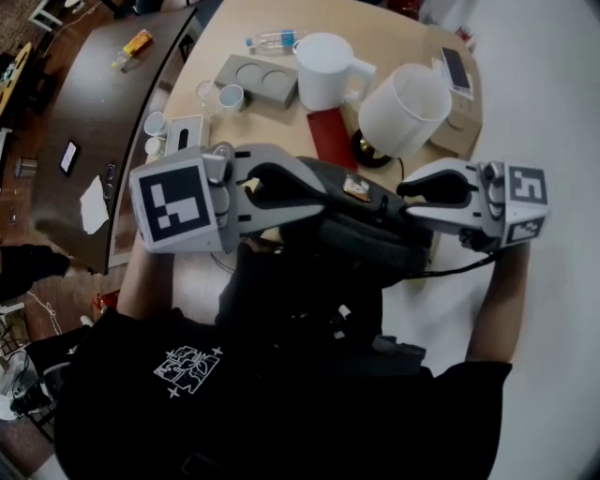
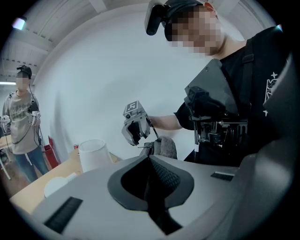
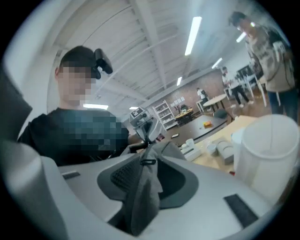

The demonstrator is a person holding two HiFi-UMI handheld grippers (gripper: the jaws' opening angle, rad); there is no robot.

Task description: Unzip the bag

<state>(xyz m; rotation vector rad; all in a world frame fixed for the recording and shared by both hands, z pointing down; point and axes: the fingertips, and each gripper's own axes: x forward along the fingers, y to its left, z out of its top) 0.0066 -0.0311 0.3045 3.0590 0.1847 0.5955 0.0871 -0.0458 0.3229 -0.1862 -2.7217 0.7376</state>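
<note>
The bag (image 1: 366, 234) hangs above the bench (image 1: 394, 28). The left hand-held gripper (image 2: 149, 158) is clamped on one end. The right hand-held gripper (image 3: 150, 159) stands open around the fabric and zipper pull (image 3: 147, 162). Closing on cloth instead of the pull would likely jam it.

Head view steeply down; 2 gripper views face-to-face across bag (image 1: 366, 239)

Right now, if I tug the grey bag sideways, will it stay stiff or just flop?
Likely floppy: the grey bag sags in soft folds between the open jaws of the right gripper. Probably light too, since a pinch by the left gripper on one end seems enough to hold it up.
</note>
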